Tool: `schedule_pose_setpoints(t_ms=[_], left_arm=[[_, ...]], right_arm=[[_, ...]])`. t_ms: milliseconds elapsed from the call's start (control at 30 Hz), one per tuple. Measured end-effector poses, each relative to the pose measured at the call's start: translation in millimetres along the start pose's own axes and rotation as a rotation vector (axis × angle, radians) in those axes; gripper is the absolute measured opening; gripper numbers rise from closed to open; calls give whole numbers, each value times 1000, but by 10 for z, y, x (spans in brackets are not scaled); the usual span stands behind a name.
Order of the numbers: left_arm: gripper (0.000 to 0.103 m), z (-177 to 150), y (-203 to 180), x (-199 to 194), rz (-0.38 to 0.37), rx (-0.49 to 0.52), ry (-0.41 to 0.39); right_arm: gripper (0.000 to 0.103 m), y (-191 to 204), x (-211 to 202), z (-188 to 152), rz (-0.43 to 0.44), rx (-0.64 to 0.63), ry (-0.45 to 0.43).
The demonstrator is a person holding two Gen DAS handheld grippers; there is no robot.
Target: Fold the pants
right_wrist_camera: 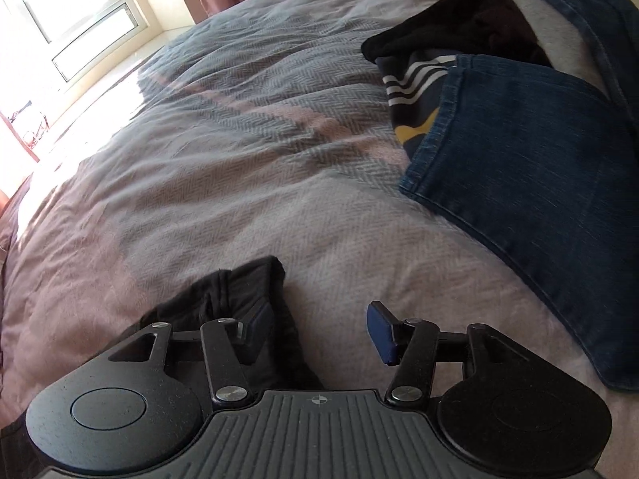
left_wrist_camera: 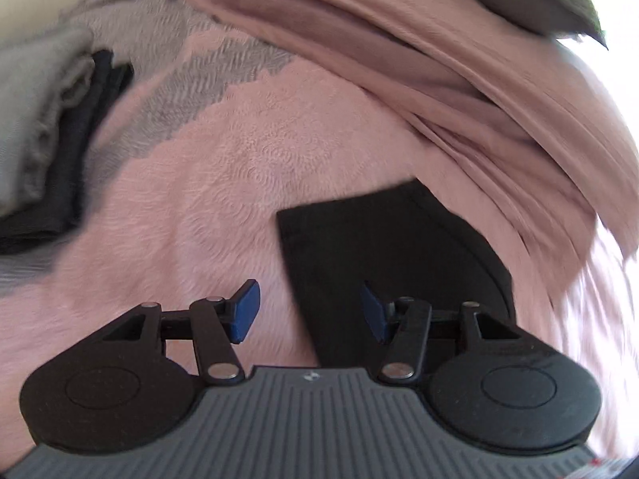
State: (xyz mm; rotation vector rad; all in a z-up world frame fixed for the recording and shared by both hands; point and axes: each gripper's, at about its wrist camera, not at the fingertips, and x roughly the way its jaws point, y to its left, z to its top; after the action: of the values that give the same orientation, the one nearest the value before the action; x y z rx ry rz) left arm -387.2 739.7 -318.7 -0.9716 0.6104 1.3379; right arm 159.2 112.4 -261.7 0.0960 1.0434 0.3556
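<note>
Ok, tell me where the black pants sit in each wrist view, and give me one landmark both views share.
Left wrist view: the black pants lie lower centre-right, a flat dark panel running under the left gripper, whose fingers stand apart.
Right wrist view: black pants at lower left, bunched beside the open right gripper.
Shared landmark: the pink-and-grey bedspread beneath them.

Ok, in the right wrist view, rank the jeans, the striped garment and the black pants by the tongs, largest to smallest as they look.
1. Jeans, clearly the largest.
2. Black pants, though they lie nearest the camera and partly behind the tongs.
3. Striped garment, mostly buried under the jeans, so only a small patch shows.
</note>
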Motion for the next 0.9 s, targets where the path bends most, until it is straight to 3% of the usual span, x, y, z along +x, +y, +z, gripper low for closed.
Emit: schedule_pose_setpoints(t_ms=[33,67,133,267,300,367,400,467,533,633,733,800,833,900], left_arm=[[38,29,20,108,5,-23,18],[9,32,29,166,4,-29,20],[6,26,0,106,-4,21,-17],[6,-111,17,-451,8,188,-227],[7,-156,75,-531,11,215,-244],[13,-240,178,-439,86,274,-186],[15,-272,226,-309,136,305,-120],[27,-305,292,-213,207,329,-50],[28,-315,281,-379,232,366,-50],[47,-409,328,-745,245,439,-31],[73,-669,404,-1064,161,431,104],[78,-917,428,-1129,136,473,210],[78,-1038,444,-1119,161,507,239],[78,-1218,531,-1026,289,534,262]], right_arm=[[51,-31,-76,-48,-19,2,-4],[52,-61,-129,-91,-39,2,1],[52,-108,-221,-171,-63,-6,1],[52,-151,-391,-264,-89,1,3],[52,-158,-434,-276,-84,9,-3],[52,-150,-481,-314,-74,29,-2],[52,-136,-483,-339,-65,32,10],[52,-86,-486,-398,-49,26,35],[52,-20,-548,-458,-27,13,44],[52,41,-675,-531,14,-1,56],[52,43,-792,-604,35,9,64],[52,9,-848,-660,45,38,76],[52,-11,-874,-693,54,54,84],[52,-38,-932,-755,68,79,95]])
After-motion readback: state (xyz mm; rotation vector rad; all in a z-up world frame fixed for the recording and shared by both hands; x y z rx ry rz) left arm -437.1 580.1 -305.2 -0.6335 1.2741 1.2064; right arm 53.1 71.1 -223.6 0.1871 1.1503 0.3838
